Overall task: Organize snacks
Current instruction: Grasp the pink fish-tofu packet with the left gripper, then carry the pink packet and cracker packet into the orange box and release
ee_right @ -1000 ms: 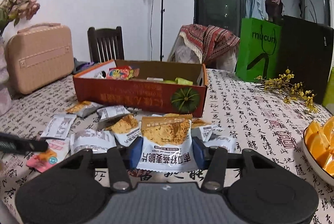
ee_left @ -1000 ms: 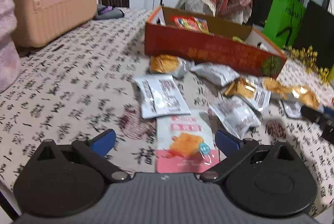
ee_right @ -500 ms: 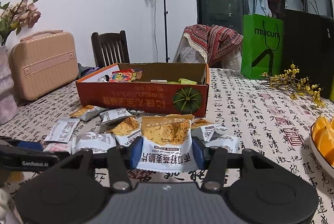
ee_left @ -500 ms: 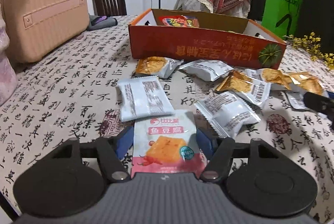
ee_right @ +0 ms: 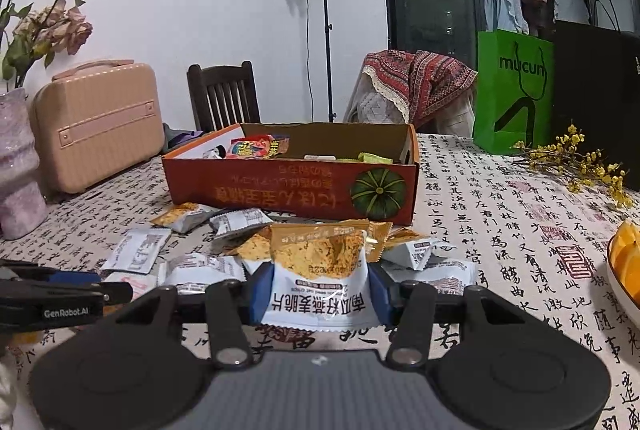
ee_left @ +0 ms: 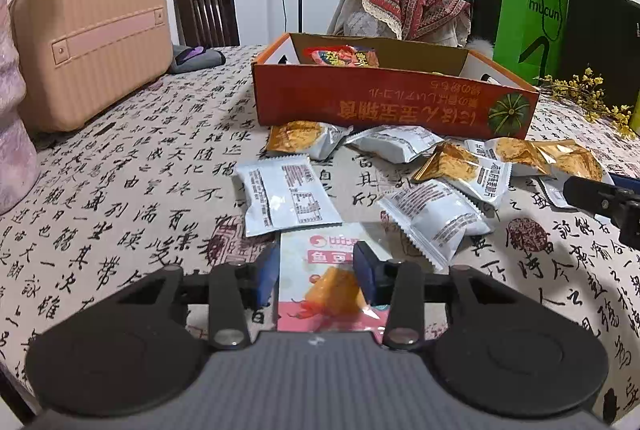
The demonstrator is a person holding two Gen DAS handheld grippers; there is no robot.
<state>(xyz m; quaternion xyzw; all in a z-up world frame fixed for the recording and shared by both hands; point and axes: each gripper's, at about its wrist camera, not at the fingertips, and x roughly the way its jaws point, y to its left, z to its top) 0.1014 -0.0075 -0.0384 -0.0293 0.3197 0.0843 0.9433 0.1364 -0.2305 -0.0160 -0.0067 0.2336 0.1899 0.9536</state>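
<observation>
Left tool [ee_left: 316, 272]: jaws have just been closing round the pink fish-tofu packet [ee_left: 332, 290], which lies flat on the counter [ee_left: 120, 197]; pads look to be meeting its edges, so I take it as gripped, though barely

Right tool [ee_right: 316, 288]: clamped on the white-and-gold crisp packet [ee_right: 320, 270], held upright just above the loose pile

Risks from here, as I judge them:
- pink packet is thin and slick; a pinch on the edges alone could buckle it and let it slide out on the lift
- silver packet [ee_left: 286, 195] touches the pink one's top edge and may get dragged along
- my two tools sit near each other; swinging both toward the box could knock them together

Containers:
- orange cardboard box [ee_left: 380, 105], open top, beyond the pile; a red-and-yellow wrapper [ee_right: 260, 146] at its left end, a pale green packet [ee_right: 374, 158] toward the right, plenty of room
- bowl [ee_right: 618, 286] at far right, orange segments in it
</observation>
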